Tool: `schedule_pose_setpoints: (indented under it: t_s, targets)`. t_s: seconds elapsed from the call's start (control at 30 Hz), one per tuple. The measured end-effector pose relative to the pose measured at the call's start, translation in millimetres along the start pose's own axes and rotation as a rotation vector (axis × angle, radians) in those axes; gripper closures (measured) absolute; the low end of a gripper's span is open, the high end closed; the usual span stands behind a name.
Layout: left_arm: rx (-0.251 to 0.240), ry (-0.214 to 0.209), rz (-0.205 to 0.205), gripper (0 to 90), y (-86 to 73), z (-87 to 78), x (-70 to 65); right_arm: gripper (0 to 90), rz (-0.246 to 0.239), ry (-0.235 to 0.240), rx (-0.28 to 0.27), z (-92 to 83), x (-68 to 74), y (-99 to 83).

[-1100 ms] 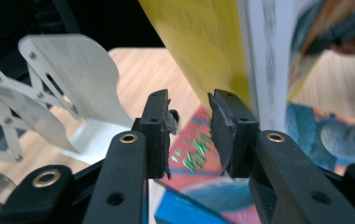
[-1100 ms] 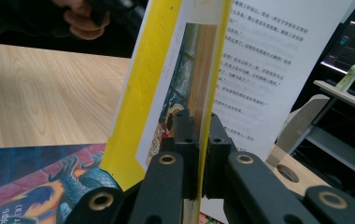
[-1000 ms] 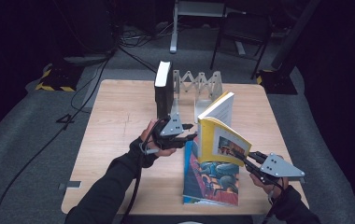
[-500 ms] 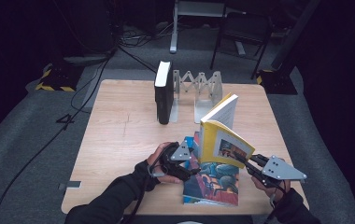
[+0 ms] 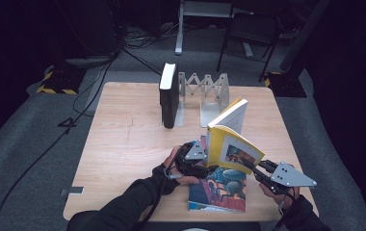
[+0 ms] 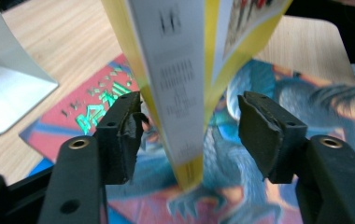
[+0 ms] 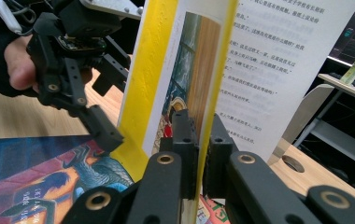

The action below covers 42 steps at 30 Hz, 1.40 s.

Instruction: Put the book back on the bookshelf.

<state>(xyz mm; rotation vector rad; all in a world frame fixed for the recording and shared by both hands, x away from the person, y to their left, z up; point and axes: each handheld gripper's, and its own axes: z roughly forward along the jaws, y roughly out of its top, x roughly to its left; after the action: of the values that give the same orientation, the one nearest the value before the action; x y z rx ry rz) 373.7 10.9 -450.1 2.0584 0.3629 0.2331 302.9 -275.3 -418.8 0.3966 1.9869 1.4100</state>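
Low, left claw [image 6: 189,135] astride yellow book [image 6: 180,70]

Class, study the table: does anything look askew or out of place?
Yes. The yellow book stands tilted and fanned open, its front cover pinched by the right hand-held gripper, on top of the dragon-cover book lying flat. The black book stands upright by the metal rack.

Dark studio-like lab: floor cables [image 5: 82,103], hazard-striped stand base [image 5: 56,83].
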Motion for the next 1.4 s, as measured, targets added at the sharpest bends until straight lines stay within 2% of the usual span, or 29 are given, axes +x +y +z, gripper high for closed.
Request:
schedule_pose_setpoints:
  t_s: [0.07,0.13,0.27,0.4,0.43,0.57,0.6,0.63,0.67,0.8,0.97,1.07,1.1,1.17,1.27,1.4]
  targets:
    - [-0.019,-0.014,-0.010,51.8,0.6,0.0,4.2,83.8,-0.002,-0.004,0.003,-0.1,-0.6,-0.6]
    - [-0.020,-0.016,0.000,58.4,1.6,-0.4,6.0,80.7,0.001,-0.016,0.006,0.1,-1.7,-1.7]
    - [-0.012,-0.019,0.021,63.5,3.2,-0.5,5.8,76.7,0.019,-0.037,0.015,0.9,-4.6,-4.7]
    - [-0.007,-0.024,0.039,69.2,4.1,-1.5,4.2,68.8,0.038,-0.071,0.018,0.3,-9.0,-7.3]
    - [-0.003,-0.026,0.043,70.2,4.4,-1.7,3.5,64.9,0.042,-0.089,0.020,0.1,-9.7,-7.6]
    - [0.005,-0.046,0.058,73.7,4.8,-2.2,2.8,53.7,0.073,-0.218,0.030,3.8,-15.0,-10.6]
    - [0.018,-0.042,0.083,73.9,5.6,-3.5,1.6,50.8,0.091,-0.233,0.038,5.3,-16.7,-11.8]
    - [0.018,-0.042,0.083,74.0,5.6,-3.5,1.6,45.4,0.126,-0.237,0.047,9.0,-21.2,-15.1]
    - [0.025,-0.033,0.092,73.9,5.8,-4.6,0.2,44.6,0.137,-0.233,0.050,10.7,-22.5,-16.1]
    - [0.031,-0.042,0.083,73.8,2.4,-12.0,3.8,41.4,0.129,-0.196,0.081,18.6,-23.5,-16.8]
    - [0.035,-0.042,0.092,73.8,-3.2,-22.7,5.9,36.9,0.144,-0.094,0.133,33.9,-21.7,-20.0]
    - [0.012,-0.035,0.074,73.2,-6.0,-23.0,4.7,37.3,0.137,-0.052,0.151,41.8,-17.0,-20.2]
    - [-0.011,-0.034,0.058,72.7,-6.7,-22.1,4.3,38.4,0.132,-0.047,0.155,43.3,-15.4,-20.0]
    - [-0.028,-0.029,0.054,72.0,-6.4,-21.1,3.4,36.5,0.114,-0.046,0.162,46.1,-12.3,-20.1]
    - [-0.064,-0.028,0.033,70.6,-2.2,-19.5,2.0,37.9,0.123,-0.048,0.167,47.6,-10.9,-21.0]
    - [-0.079,-0.009,0.046,70.5,2.7,-18.0,-0.4,38.5,0.126,-0.052,0.166,47.2,-10.6,-21.0]
